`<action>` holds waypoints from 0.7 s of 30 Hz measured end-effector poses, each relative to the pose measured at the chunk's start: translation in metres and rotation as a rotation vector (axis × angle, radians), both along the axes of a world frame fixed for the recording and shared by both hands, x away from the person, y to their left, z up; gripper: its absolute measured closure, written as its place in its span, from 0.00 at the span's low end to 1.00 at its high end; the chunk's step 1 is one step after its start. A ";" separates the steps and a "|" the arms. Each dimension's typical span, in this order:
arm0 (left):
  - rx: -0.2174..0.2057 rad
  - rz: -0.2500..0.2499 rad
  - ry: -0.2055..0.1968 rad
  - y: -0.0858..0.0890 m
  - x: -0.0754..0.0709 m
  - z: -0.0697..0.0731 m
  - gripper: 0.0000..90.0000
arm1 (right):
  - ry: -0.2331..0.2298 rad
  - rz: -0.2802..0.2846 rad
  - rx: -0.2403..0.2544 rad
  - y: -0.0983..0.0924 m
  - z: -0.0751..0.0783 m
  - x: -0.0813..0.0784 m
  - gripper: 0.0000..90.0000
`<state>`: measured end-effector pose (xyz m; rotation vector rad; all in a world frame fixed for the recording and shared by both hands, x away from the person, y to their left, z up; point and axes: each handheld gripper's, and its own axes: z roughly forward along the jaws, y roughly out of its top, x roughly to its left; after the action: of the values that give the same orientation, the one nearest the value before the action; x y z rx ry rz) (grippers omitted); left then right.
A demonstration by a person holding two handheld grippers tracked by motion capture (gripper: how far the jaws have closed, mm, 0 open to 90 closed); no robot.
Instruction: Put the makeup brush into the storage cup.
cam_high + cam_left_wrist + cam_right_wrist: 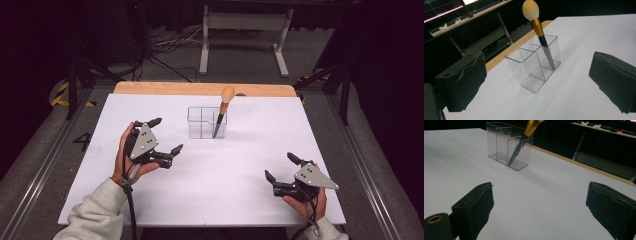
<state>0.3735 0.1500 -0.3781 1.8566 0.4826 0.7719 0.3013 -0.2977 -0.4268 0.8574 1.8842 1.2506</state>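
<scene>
With the makeup brush (223, 107) standing in the clear organizer (206, 123) at upper centre, I judge placement done; my left gripper (166, 136) and right gripper (281, 167) gape empty.

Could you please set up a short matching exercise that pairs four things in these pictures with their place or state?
Things:
1. makeup brush
2. clear organizer
3. left gripper
4. right gripper

Places or states:
A. open, held above the table's near right part
B. stands on the white table, mid-far
C. leans handle-down in the right-hand compartment, bristles up
D. open, held left of the organizer

Pairs: 1-C, 2-B, 3-D, 4-A
</scene>
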 end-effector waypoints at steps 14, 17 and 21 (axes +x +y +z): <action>0.007 0.042 0.006 0.027 -0.015 -0.017 0.03 | -0.011 -0.002 0.008 0.000 0.001 -0.001 0.10; 0.005 0.051 0.013 0.032 -0.018 -0.019 0.03 | -0.013 -0.002 0.005 0.000 0.001 -0.001 0.10; 0.018 0.064 0.014 0.042 -0.022 -0.024 0.03 | -0.022 -0.009 0.008 -0.001 0.001 -0.002 0.10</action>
<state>0.3510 0.1922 -0.4021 1.8719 0.5479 0.8084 0.2994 -0.2985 -0.4253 0.8523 1.8578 1.2575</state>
